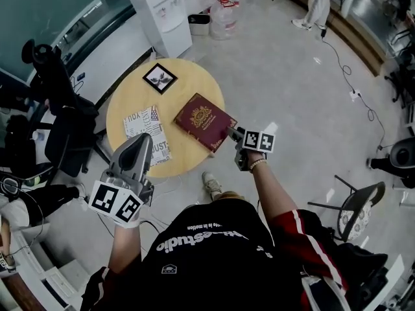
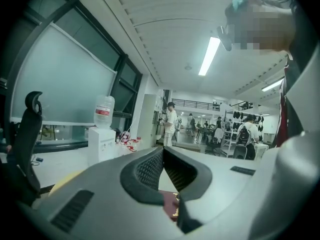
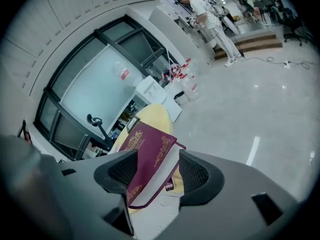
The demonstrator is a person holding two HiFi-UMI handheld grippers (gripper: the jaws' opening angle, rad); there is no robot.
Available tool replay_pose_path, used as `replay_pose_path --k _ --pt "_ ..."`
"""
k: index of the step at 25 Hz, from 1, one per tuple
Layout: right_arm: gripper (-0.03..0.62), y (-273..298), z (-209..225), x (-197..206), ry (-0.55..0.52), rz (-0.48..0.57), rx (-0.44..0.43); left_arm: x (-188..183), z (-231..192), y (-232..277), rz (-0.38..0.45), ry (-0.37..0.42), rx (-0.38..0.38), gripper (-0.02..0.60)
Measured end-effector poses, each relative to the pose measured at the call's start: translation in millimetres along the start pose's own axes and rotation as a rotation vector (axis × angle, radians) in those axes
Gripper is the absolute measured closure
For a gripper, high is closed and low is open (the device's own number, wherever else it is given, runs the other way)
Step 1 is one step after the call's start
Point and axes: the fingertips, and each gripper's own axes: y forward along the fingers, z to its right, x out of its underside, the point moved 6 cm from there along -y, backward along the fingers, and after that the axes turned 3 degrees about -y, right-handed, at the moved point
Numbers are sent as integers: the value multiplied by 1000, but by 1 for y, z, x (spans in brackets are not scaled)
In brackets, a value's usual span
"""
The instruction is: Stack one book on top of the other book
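the right gripper (image 3: 157,166) stands wide, with the near corner of the maroon book (image 3: 150,151) between its jaws. one pad lies against the gilt cover. the other stands off the page edge, so nothing is clamped yet. the book lies at the right side of the round table (image 1: 194,83), its near corner at or just past the rim. the patterned book (image 1: 148,131) lies flat to its left, apart from it.

to do this pick well, i judge the jaws should slide further onto the book before closing. a bite on the bare corner would let the book swing or the cover gape. one pad belongs under the back cover and one on top, so the whole block is pinched shut. then lift it level, carry it left over the patterned book, square the edges and set it down flat, not dropped.

the left gripper (image 1: 144,138) hovers near the patterned book with its jaws together and nothing in them. it could press on that book to keep it from sliding. the small framed picture (image 1: 159,78) at the far side is well clear of the path.
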Motion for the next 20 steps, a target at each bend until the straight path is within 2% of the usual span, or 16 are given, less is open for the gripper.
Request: replay_pose_path --k 3,15,20 --pt "311 10 8 2 77 -9 -22 0 -6 7 -14 -3 -6 565" --pt "270 43 21 8 235 -44 -130 5 -21 27 -66 5 -21 565" --pt "273 46 23 8 254 -50 -146 7 -25 26 -66 -3 -29 565"
